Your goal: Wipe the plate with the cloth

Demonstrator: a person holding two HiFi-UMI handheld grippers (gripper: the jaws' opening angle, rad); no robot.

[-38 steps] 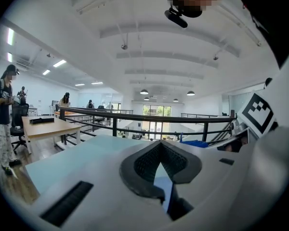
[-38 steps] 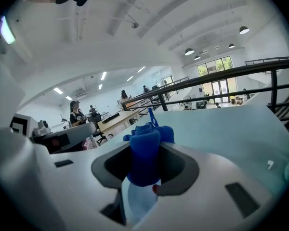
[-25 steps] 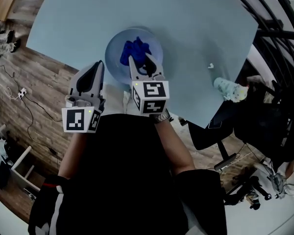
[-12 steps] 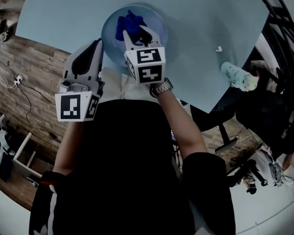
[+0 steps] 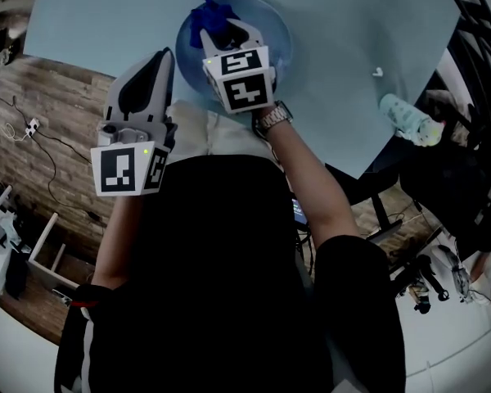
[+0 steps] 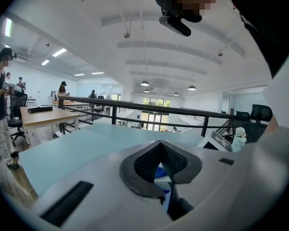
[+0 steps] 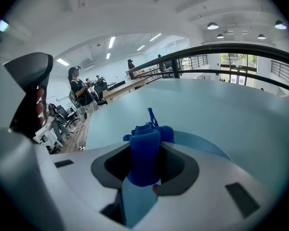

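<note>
A pale blue plate [image 5: 272, 33] lies on the light blue table near its front edge. My right gripper [image 5: 221, 31] is over the plate's left part, shut on a dark blue cloth [image 5: 204, 16] that bunches at the plate's left rim. In the right gripper view the cloth [image 7: 145, 153] is pinched between the jaws, with the plate [image 7: 202, 142] just beyond. My left gripper [image 5: 147, 76] hangs left of the plate at the table's edge; its jaws meet at the tips with nothing held [image 6: 160, 150].
A small plush toy [image 5: 409, 121] lies at the table's right edge, and a tiny white item [image 5: 377, 72] sits right of the plate. Wooden floor with cables lies to the left. A black railing [image 6: 135, 114] runs beyond the table's far side.
My right gripper has pushed the cloth away from me and leftward across the plate, toward its far left rim. The left gripper has held its place beside the plate.
</note>
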